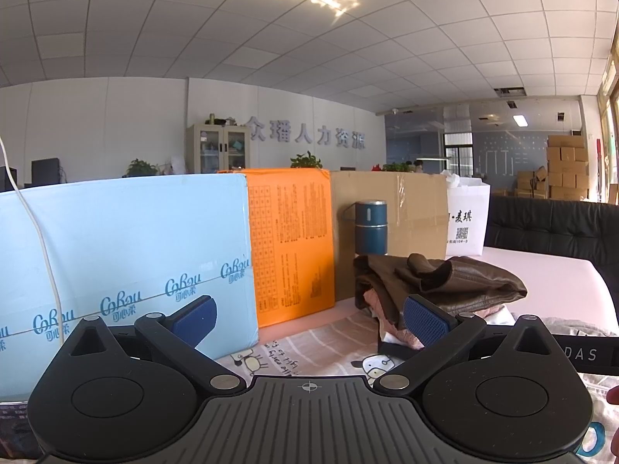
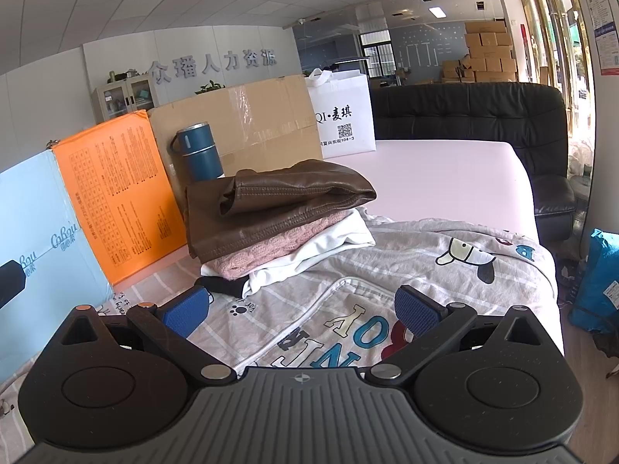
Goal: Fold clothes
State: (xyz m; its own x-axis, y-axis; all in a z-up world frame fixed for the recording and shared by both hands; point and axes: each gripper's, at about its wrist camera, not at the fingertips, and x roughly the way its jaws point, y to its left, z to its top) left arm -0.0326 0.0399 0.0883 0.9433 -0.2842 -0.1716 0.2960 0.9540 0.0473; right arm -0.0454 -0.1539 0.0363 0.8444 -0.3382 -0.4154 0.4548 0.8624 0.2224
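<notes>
Closest to us, our right gripper (image 2: 303, 309) has its two blue pads spread wide apart, and nothing is between them. It hangs just over a gray sweatshirt (image 2: 387, 270) with cartoon dogs and big letters on it. The sweatshirt lies flat on the pink table (image 2: 445, 170), with a zipper line running up its front.

Our left gripper (image 1: 309, 317) is spread wide too, and it holds nothing. Under it we see a bit of the same cartoon cloth.

Just past the sweatshirt sits a pile of clothes (image 2: 278, 228). A brown leather jacket (image 2: 286, 197) is on top. Under it are a pink knit piece (image 2: 251, 259) and a white piece (image 2: 332, 243), and something black (image 2: 224, 284) pokes out at the bottom. The pile rests partly on the sweatshirt's far edge.

Behind the pile stands a dark blue bottle (image 2: 197, 152), upright. Behind that, a row of boxes stands along the table's far side: a light blue box (image 1: 123, 255), an orange box (image 1: 290, 247) and a brown cardboard box (image 2: 251, 116). A white shopping bag (image 2: 342, 112) stands next to the cardboard box.

Farther back we see a black couch (image 2: 476, 116), and stacked boxes (image 2: 483, 54) by the far wall.
</notes>
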